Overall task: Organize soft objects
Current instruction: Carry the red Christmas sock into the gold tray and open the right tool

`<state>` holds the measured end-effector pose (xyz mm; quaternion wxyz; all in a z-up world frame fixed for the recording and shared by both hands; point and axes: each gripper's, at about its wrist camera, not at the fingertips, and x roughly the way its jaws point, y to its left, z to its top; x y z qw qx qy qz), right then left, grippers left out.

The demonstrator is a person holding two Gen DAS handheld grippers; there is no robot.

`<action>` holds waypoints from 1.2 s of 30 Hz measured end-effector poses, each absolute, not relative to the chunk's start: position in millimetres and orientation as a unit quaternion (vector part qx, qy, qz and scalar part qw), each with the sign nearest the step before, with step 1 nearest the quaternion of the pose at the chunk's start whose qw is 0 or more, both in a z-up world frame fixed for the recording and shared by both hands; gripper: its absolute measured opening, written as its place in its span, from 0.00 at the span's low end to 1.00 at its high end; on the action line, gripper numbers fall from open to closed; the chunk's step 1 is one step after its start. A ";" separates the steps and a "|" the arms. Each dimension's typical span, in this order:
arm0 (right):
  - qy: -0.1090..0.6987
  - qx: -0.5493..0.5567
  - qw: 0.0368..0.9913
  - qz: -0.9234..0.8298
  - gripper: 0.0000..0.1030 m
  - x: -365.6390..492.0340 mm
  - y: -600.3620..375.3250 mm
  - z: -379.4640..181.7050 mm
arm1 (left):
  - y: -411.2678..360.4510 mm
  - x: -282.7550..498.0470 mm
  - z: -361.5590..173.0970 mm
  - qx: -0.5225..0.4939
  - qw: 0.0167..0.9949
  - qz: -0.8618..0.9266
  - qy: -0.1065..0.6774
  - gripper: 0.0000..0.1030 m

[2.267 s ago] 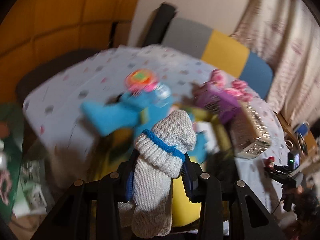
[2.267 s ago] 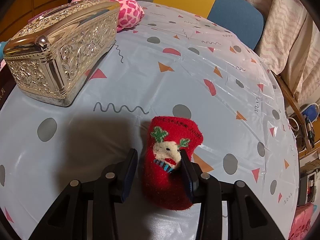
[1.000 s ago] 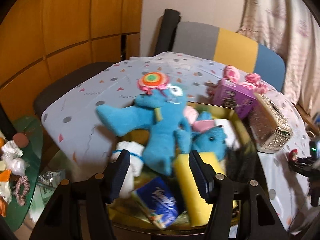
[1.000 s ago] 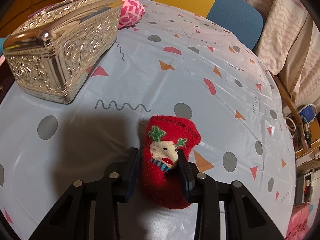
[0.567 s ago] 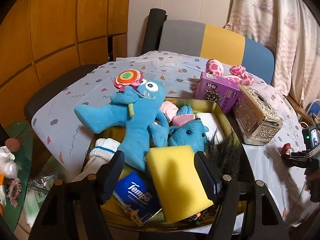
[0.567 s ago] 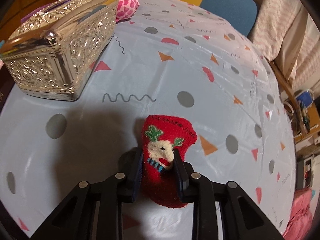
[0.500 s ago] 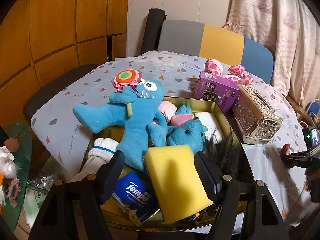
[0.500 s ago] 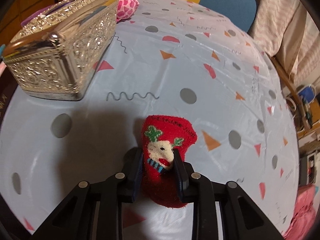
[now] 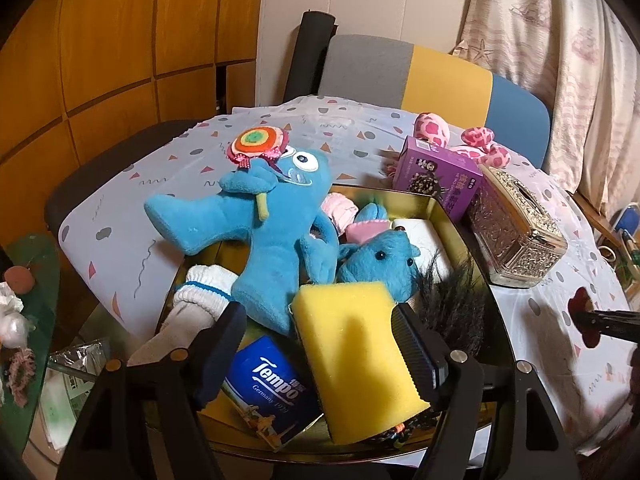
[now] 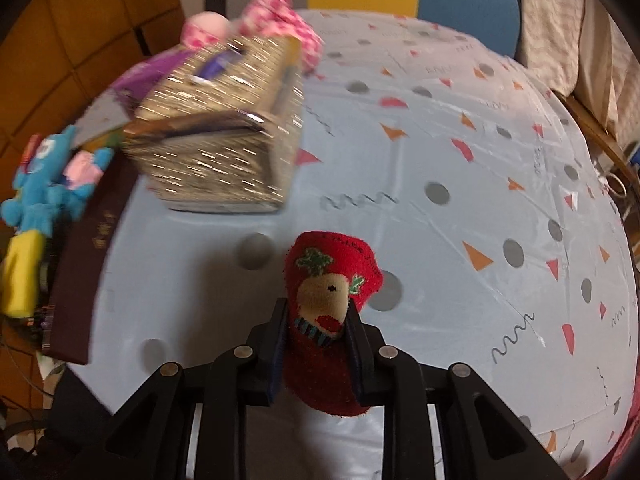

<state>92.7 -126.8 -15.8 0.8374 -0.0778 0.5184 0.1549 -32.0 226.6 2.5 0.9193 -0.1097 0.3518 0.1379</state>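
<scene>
My left gripper point(image 9: 320, 344) is open and empty above the near end of a gold tin tray point(image 9: 444, 210). The tray holds a big blue plush point(image 9: 272, 240), a small blue plush point(image 9: 380, 258), a yellow sponge point(image 9: 360, 356), a white sock with a blue stripe point(image 9: 200, 300) and a Tempo tissue pack point(image 9: 272, 388). My right gripper point(image 10: 318, 338) is shut on a red reindeer sock point(image 10: 328, 308) and holds it above the table. The red sock also shows in the left wrist view point(image 9: 580, 312), at the far right.
A silver ornate box point(image 9: 516, 228) and a purple carton point(image 9: 436, 176) stand right of the tray, with a pink spotted plush point(image 9: 472, 140) behind them. The spotted tablecloth point(image 10: 460, 184) spreads right of the silver box point(image 10: 224, 140). A multicoloured chair point(image 9: 432, 76) stands behind the table.
My left gripper has let go of the white sock, which now lies in the tray, and has drawn back open. My right gripper has closed on the red sock and lifted it.
</scene>
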 end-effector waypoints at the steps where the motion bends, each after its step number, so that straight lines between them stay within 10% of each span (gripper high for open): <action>1: 0.513 -0.077 0.839 0.162 0.23 89.5 -122.9 -10.9 | 226.9 -31.8 1.8 -0.110 0.919 0.138 0.352 0.73; 15: 0.418 -0.096 0.822 0.374 0.22 34.3 38.2 58.6 | 264.5 -45.0 9.9 -0.136 0.915 0.185 0.332 0.73; 27: 0.481 -0.127 0.781 0.377 0.24 47.1 136.9 -12.7 | 280.6 -51.6 5.1 -0.152 0.909 0.203 0.330 0.74; 36: 0.496 -0.141 0.783 0.347 0.44 59.8 134.7 -41.1 | 273.1 -47.2 -1.7 -0.152 0.908 0.191 0.341 0.78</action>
